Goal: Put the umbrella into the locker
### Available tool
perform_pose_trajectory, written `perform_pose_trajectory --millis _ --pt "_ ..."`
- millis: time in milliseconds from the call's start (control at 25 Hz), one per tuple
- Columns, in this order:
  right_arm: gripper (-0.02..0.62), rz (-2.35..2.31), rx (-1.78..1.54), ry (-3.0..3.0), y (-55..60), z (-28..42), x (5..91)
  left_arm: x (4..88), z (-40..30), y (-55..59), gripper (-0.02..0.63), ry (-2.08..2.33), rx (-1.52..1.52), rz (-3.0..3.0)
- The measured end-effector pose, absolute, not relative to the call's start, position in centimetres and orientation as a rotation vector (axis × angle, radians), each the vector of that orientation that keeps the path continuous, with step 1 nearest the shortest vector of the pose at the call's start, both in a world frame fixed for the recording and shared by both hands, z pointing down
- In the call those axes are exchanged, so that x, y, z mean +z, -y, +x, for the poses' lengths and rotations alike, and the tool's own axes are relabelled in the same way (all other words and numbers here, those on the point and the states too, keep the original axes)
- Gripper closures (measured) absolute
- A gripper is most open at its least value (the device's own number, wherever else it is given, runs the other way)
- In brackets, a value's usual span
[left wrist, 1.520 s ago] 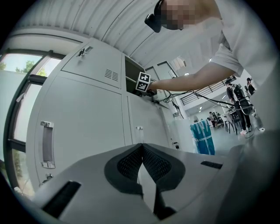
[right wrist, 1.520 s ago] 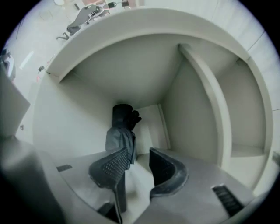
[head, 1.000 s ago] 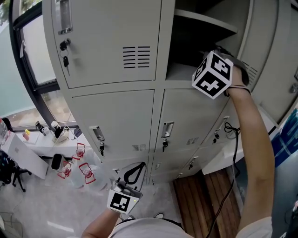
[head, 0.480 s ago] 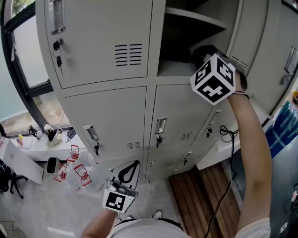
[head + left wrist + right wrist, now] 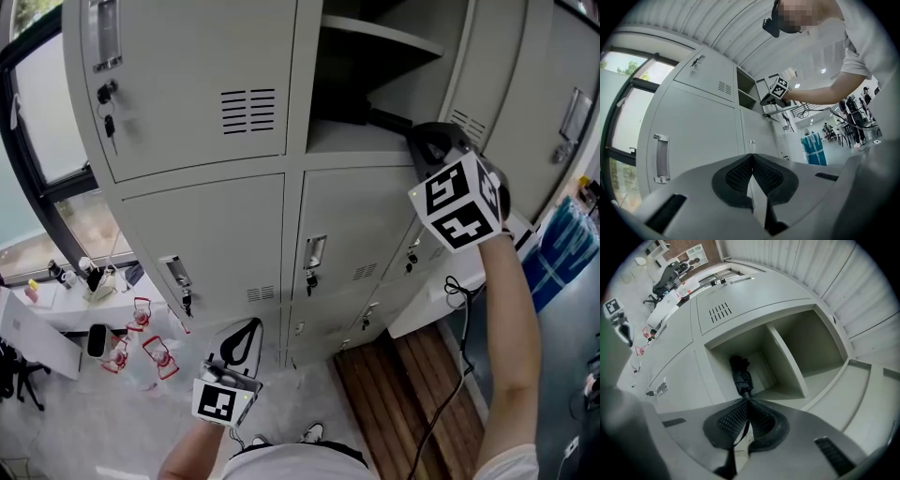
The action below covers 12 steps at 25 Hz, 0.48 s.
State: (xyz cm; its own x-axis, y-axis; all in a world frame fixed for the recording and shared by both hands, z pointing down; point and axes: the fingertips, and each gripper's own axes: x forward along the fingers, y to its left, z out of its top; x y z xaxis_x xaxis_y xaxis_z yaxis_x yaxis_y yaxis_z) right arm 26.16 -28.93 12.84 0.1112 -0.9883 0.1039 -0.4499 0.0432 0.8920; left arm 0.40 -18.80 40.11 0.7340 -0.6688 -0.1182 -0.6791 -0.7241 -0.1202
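Right gripper (image 5: pixel 747 400): pinching strap (image 5: pixel 738 439) of umbrella (image 5: pixel 740 373), lying on open locker's (image 5: pixel 787 357) bottom, handle end at front edge. Left gripper (image 5: pixel 751 156): jaws together, empty, low above pale floor (image 5: pixel 94 417) near window (image 5: pixel 47 141).

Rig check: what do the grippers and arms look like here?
Left gripper and right gripper: grey bodies, black mesh-textured pads, each with a white cube bearing black square markers. Black cable runs beside the right arm. White short sleeves.
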Motion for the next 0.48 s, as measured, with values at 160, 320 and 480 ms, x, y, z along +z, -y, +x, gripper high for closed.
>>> perform_pose_trajectory --millis 160,320,480 --pt "0.578 1.548 -0.79 1.5 26.7 26.3 14.7 40.0 -0.1 18.9 0.584 -1.097 0.091 -2.766" --pt "0.578 1.573 -0.778 1.545 24.0 26.1 16.9 39.9 -0.3 18.7 0.584 -1.09 0.089 -2.758" --pt "0.578 1.608 -0.757 1.648 21.7 25.6 19.3 39.8 -0.8 18.6 0.584 -1.107 0.087 -2.753"
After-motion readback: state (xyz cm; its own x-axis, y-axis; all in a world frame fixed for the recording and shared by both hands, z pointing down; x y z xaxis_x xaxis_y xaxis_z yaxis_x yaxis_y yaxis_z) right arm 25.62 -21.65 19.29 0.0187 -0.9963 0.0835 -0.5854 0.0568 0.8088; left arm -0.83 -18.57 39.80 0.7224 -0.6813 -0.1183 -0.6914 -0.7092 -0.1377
